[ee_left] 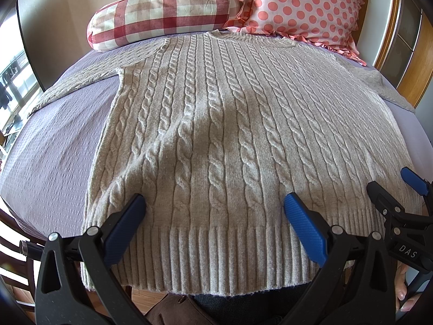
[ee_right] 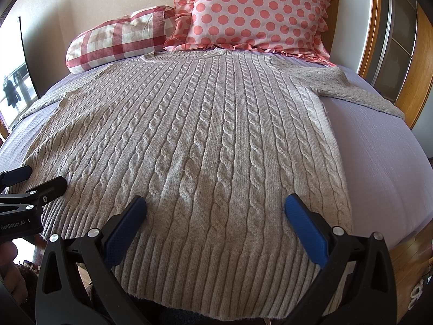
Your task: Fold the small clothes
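Note:
A beige cable-knit sweater [ee_left: 216, 124] lies flat, front up, on a lilac bed cover [ee_left: 54, 162], its ribbed hem hanging over the near edge and both sleeves spread out. It also shows in the right wrist view [ee_right: 205, 135]. My left gripper [ee_left: 215, 203] is open and empty, its blue pads over the hem's left half. My right gripper [ee_right: 216, 203] is open and empty over the hem's right half. The right gripper shows at the right edge of the left wrist view [ee_left: 397, 187]; the left gripper shows at the left edge of the right wrist view [ee_right: 35, 178].
A red checked bolster [ee_left: 162, 13] and a pink polka-dot pillow [ee_left: 303, 8] lie at the head of the bed, touching the sweater's collar. A wooden headboard frame [ee_right: 422, 75] stands on the right. Bare bed cover [ee_right: 379, 162] lies on both sides of the sweater.

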Demonstrator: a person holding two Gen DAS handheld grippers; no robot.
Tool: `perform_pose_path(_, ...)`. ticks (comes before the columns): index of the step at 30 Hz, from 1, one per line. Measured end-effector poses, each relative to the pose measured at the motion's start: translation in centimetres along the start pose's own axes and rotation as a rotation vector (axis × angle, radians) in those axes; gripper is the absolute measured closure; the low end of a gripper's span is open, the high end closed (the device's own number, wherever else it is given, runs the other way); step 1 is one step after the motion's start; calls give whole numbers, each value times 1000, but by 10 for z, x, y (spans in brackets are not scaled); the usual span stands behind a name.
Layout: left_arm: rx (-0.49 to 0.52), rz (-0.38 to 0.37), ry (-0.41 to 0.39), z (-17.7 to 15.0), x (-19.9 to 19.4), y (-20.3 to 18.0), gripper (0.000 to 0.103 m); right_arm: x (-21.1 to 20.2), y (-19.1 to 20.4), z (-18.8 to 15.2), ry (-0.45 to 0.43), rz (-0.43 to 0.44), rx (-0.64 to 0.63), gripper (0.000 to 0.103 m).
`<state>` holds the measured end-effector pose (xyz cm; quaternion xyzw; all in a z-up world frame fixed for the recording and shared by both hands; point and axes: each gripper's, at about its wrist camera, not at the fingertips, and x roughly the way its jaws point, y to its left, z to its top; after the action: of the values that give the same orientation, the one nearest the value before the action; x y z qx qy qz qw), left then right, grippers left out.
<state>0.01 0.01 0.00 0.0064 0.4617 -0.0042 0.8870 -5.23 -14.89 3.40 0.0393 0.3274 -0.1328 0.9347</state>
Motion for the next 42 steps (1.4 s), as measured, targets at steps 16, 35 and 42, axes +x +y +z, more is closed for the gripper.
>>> perform_pose_path(16,1,0,-1,0,0,0,2,-4,-5,1,-12,9,-5,1)
perform_pose_path(35,-273,-129,-310,94,-4,132,2,81,-426,120,-94,-161,986,47)
perform_pose_path(42,-450,5,-295,104,8,210,2,129,-471,113,-70,-217,1124,58)
